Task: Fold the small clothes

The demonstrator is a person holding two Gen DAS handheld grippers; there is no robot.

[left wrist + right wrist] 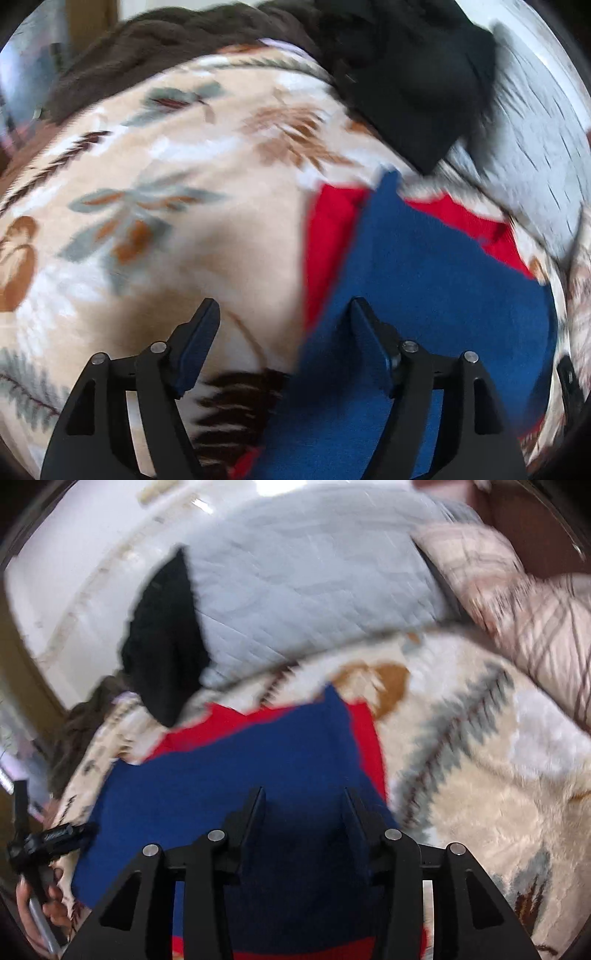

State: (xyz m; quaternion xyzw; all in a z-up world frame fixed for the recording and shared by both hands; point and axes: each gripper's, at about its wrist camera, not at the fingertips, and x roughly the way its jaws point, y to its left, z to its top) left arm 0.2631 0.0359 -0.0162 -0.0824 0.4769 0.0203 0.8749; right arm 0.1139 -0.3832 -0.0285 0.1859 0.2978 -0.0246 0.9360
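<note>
1. The blue cloth (pixel 236 775) lies flat on top of the red cloth (pixel 229 727), and both rest on the floral blanket (pixel 155 206) that covers the bed. Judging by its straight edges and tidy outline, the blue cloth looks already folded and set down on the red one, whose rim shows beyond it on the far and right sides.
2. The left gripper (pixel 284 317) hangs over the blue cloth's left edge with its fingers spread and nothing between them.
3. The right gripper (pixel 304 801) hovers above the middle of the blue cloth, its fingers parted and clear of the fabric; neither gripper holds anything.
4. Beyond the blue cloth's far corner lies a black garment (pixel 417 92), crumpled and unfolded. It appears to be what is left to do, though blur hides its shape.
</note>
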